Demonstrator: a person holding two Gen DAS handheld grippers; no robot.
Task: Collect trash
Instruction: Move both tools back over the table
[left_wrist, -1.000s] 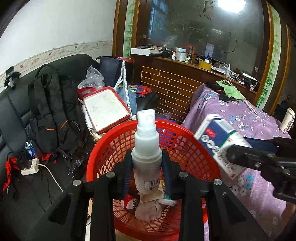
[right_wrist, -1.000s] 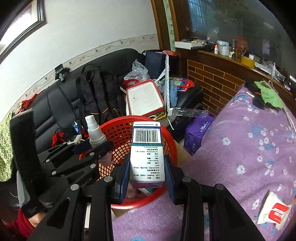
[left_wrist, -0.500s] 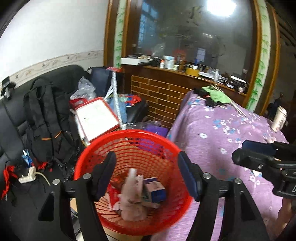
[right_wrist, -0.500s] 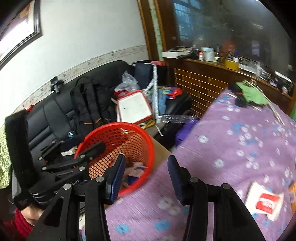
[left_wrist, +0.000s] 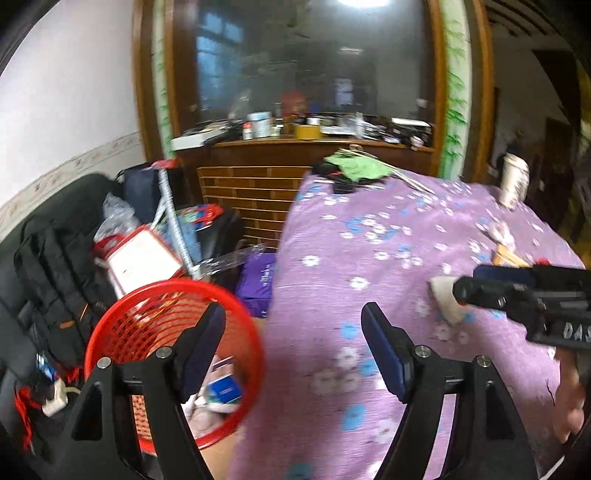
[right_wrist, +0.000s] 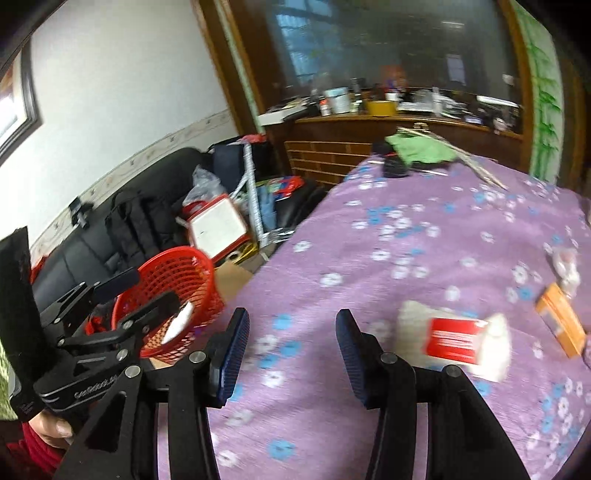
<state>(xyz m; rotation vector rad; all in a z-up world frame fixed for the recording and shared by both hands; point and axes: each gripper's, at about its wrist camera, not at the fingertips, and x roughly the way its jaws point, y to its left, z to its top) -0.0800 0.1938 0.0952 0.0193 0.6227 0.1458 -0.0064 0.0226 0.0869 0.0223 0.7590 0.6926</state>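
Right now the biggest surface is the table under a purple cotton cloth printed with white and blue flowers (right_wrist: 424, 258), filling most of both wrist views. Beside its left edge, lower down, stands the round red plastic mesh basket (left_wrist: 122, 325), with a blue-and-white carton and pale crumpled scraps visible inside it; that part of the collecting looks done. Trash not yet gathered lies on the cloth toward the right: a white packet with a red label (right_wrist: 461, 341), nearest the right gripper (right_wrist: 291, 350), then a flat orange card box (right_wrist: 559, 317) further right, and a small crumpled pale wrapper (right_wrist: 565, 264) beyond it.

The right gripper hangs over bare cloth with its blue-padded jaws moderately parted and nothing between them. The left gripper (left_wrist: 293, 347) has just been opening its jaws; they stand wide apart and empty, one finger over the basket's rim, the other over the cloth.

My judgement is that the step in hand is the reach back to the table for more trash. The next move probably calls for swinging the right gripper rightward to straddle the red-labelled packet, lowering until the pads bracket its edges, then closing; a flat, soft packet may need a low, angled approach so the pads do not pinch the cloth.
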